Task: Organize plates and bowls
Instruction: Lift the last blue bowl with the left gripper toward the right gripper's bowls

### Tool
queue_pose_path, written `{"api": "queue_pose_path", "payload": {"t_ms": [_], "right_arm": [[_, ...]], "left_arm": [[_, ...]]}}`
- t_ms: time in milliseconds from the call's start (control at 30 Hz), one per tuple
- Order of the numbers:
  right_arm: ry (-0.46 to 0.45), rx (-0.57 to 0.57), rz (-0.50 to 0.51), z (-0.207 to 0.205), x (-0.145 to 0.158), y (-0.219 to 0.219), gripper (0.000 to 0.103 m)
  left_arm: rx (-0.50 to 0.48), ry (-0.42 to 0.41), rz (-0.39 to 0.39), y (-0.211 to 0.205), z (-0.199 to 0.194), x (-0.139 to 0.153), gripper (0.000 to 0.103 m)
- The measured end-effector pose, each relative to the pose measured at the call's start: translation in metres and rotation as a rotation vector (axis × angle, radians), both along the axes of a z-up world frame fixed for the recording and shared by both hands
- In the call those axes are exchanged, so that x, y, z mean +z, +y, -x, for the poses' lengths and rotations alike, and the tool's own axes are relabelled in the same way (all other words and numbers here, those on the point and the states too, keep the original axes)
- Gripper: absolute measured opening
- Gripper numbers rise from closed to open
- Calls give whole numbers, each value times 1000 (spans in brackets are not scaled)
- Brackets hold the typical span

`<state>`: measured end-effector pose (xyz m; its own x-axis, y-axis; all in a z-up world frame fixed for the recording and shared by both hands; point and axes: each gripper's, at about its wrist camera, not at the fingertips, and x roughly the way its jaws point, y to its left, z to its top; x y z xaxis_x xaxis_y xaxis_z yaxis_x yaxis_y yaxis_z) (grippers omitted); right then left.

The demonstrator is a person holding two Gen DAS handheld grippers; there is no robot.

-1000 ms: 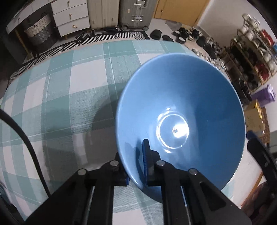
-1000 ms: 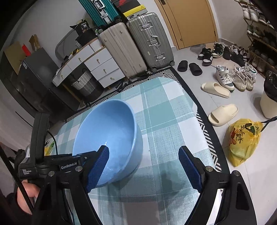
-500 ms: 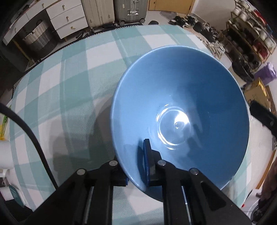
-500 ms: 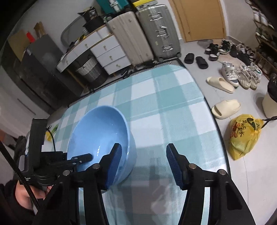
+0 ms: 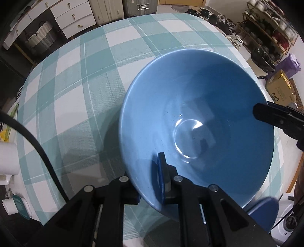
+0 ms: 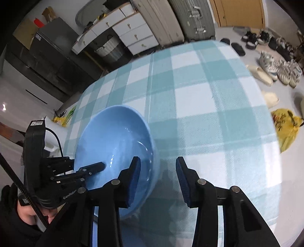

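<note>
A large light-blue bowl (image 5: 199, 117) fills the left wrist view. My left gripper (image 5: 150, 182) is shut on the bowl's near rim, one pad inside and one outside, and holds it above the checked tablecloth (image 5: 81, 91). In the right wrist view the same bowl (image 6: 114, 148) is at lower left with the left gripper (image 6: 91, 169) clamped on its rim. My right gripper (image 6: 158, 178) is open and empty; its left finger overlaps the bowl's right side. A blue rim (image 5: 264, 210) shows under the bowl at bottom right.
The round table carries a teal and white checked cloth (image 6: 209, 106). White drawers (image 6: 131, 32), suitcases (image 6: 191, 17) and a basket (image 6: 110, 49) stand beyond it. Shoes (image 6: 281, 70) and a yellow bag (image 6: 286, 129) lie on the floor at right. A shoe rack (image 5: 269, 32) stands at far right.
The bowl has been carried back over the table in my left gripper. My right gripper has closed partway and moved close to the bowl's right side.
</note>
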<state>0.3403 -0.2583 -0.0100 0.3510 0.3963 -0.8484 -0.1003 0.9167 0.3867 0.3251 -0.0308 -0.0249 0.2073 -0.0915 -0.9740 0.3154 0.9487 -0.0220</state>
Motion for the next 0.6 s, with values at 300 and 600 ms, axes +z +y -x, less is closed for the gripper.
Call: {"api": "queue_pose_path", "payload": {"t_ms": [300, 600], "right_arm": [[47, 44, 32, -1, -5, 16, 40], [52, 60, 54, -1, -11, 21, 14]], "left_arm": [[3, 0, 16, 3, 7, -1, 12], [3, -5, 28, 4, 9, -1, 13]]}}
